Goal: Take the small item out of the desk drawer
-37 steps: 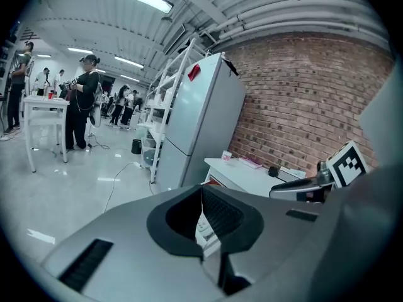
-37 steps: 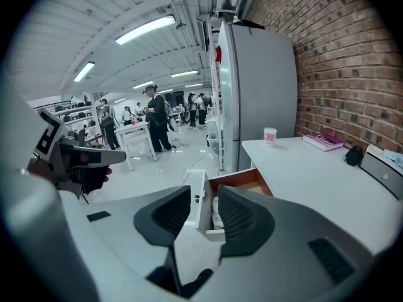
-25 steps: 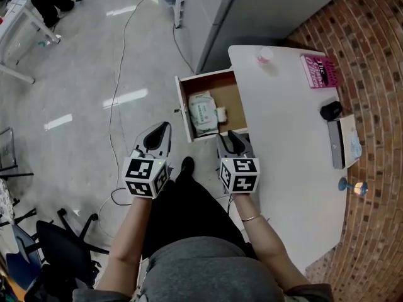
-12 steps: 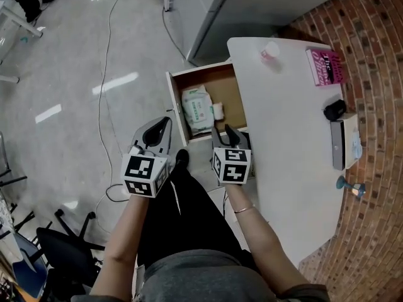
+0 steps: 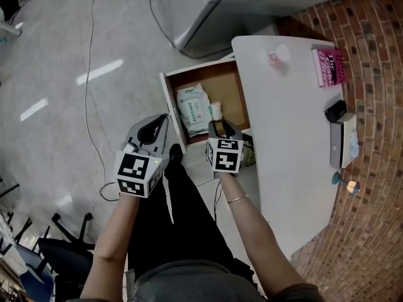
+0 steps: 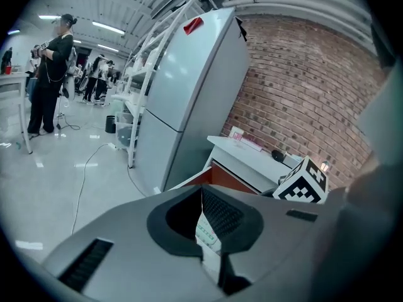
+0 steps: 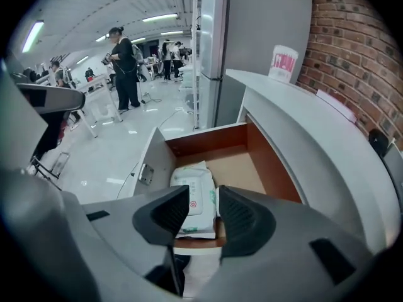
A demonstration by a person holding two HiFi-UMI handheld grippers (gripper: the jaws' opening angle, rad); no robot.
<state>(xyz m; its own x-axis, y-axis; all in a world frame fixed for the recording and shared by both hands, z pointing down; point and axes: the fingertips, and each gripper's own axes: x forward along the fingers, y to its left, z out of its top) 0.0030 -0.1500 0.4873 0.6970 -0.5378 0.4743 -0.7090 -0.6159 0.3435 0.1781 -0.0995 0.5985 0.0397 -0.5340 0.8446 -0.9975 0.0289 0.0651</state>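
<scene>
Down toward the open drawer [image 5: 230, 90] the right gripper [image 5: 221, 126] has sunk — the nearer one, jaws just eased partway apart and empty — with the small white item [image 5: 217, 110] lying just ahead, beside the wipes pack [image 5: 193, 109].

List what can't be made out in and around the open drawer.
Small white item beside the wipes pack: too small to identify in the head view; the right gripper covers most of it in its own view.
Drawer near end: head view, hidden behind the right gripper.
Pink book print: head view, too small to read.
</scene>
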